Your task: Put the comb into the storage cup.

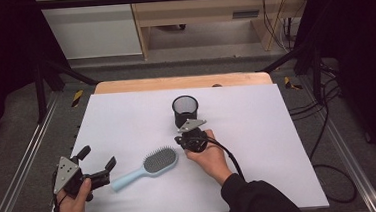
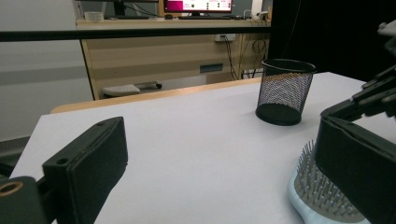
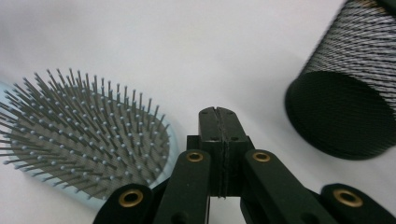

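Covering most of the table point(image 1: 261, 181) was a white sheet, which gave a plain, even working surface with nothing printed on it. Toward the far middle stood a black mesh cup point(image 1: 185, 110), upright with its mouth open to the top, so I judged it was set there to take something dropped in. Nearer and to the left of it lay the pale blue hairbrush point(image 1: 147, 167), bristles up, handle pointing near-left, flat on the sheet and free of both tools. The left gripper point(image 1: 98, 161) rested at the near-left corner, its jaws spread wide around nothing, beside the handle end. The right gripper point(image 3: 218, 122) hovered between brush head and cup with jaws pressed together, empty. No brand or label could be read on brush or cup.
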Tool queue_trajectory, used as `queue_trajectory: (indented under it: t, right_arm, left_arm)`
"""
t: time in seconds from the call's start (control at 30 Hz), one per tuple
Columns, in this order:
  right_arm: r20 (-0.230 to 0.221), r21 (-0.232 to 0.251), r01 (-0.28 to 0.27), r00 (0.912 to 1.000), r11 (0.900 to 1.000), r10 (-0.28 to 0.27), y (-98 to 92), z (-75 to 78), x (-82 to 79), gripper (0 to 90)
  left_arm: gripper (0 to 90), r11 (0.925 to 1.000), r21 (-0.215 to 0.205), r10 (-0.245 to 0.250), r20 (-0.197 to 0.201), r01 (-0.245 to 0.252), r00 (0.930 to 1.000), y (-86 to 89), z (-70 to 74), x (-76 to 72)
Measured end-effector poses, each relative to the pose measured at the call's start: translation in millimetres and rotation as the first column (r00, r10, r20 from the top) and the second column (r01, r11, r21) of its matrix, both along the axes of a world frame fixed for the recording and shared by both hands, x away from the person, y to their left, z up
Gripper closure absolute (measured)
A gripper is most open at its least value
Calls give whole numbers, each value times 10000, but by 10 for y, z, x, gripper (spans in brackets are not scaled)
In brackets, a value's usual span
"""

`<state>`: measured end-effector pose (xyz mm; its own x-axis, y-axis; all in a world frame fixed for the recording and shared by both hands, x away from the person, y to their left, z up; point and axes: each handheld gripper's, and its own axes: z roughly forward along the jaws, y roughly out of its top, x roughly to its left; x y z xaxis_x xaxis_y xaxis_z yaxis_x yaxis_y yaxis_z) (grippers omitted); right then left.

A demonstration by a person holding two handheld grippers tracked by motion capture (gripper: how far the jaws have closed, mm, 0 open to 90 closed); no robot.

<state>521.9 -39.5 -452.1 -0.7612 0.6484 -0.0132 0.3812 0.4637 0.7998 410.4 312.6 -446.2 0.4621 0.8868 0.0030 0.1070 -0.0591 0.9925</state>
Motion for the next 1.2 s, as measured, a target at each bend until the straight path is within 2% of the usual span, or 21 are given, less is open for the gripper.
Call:
queue_trajectory:
  t: [0.07,0.2,0.33,0.37,0.4,0.47,0.53,0.57,0.6,0.67,0.77,0.87,0.97,1.07,1.13,1.2]
  right_arm:
    - [61,78,12,10000,10000,-12,-46,21,-8,900]
    - [271,471,245,9993,9986,-258,-280,83,-66,900]
    - [390,869,654,9969,9941,-690,-603,106,-147,897]
    - [341,1062,1019,9938,9891,-1060,-819,105,-185,876]
    - [341,1062,1019,9938,9891,-1060,-819,105,-185,876]
    - [280,1321,1342,9899,9821,-1390,-990,106,-217,842]
    - [254,1487,1669,9847,9747,-1725,-1165,107,-255,768]
    - [233,1742,1969,9787,9648,-2040,-1326,103,-292,696]
    - [233,1742,1969,9787,9648,-2040,-1326,103,-292,696]
    - [216,1784,2478,9665,9522,-2556,-1462,101,-320,607]
    - [33,1915,2972,9529,9354,-3034,-1635,107,-363,460]
    - [-47,2210,3312,9409,9173,-3386,-1790,104,-426,320]
    - [79,2468,3565,9291,9011,-3697,-1928,85,-534,191]
    - [290,2672,3590,9246,8943,-3799,-2017,95,-641,77]
    - [396,2933,3567,9225,8870,-3841,-2076,117,-724,74]
    - [638,3085,3444,9226,8867,-3806,-2115,118,-806,67]
  left_arm:
    - [29,10000,89,-3,-109,4,9999,-2,-10,5]
    - [30,10000,95,-9,-146,11,9999,-3,-10,-7]
    - [30,9998,192,0,-274,5,9996,-2,-30,-4]
    - [30,9998,177,7,-295,-2,9996,1,-31,-4]
    - [30,9999,166,-2,-293,7,9996,2,-31,-4]
    - [29,9998,173,-43,-305,48,9995,-1,-31,0]
    - [30,9997,211,-84,-344,92,9994,-11,-35,2]
    - [29,9996,237,-115,-352,123,9993,-16,-37,3]
    - [29,9995,271,-142,-381,152,9992,-20,-41,4]
    - [29,9994,286,-197,-522,212,9984,-29,-55,8]
    - [29,9989,328,-304,-787,331,9964,-41,-81,11]
    - [29,9980,355,-492,-925,527,9945,-55,-88,5]
    - [30,9964,504,-628,-1004,681,9930,-86,-90,11]
    - [29,9943,665,-759,-1087,835,9912,-125,-70,7]
    - [29,9917,770,-930,-1207,1027,9883,-151,-64,-1]
    - [29,9883,1056,-955,-1356,1103,9861,-184,-73,-17]
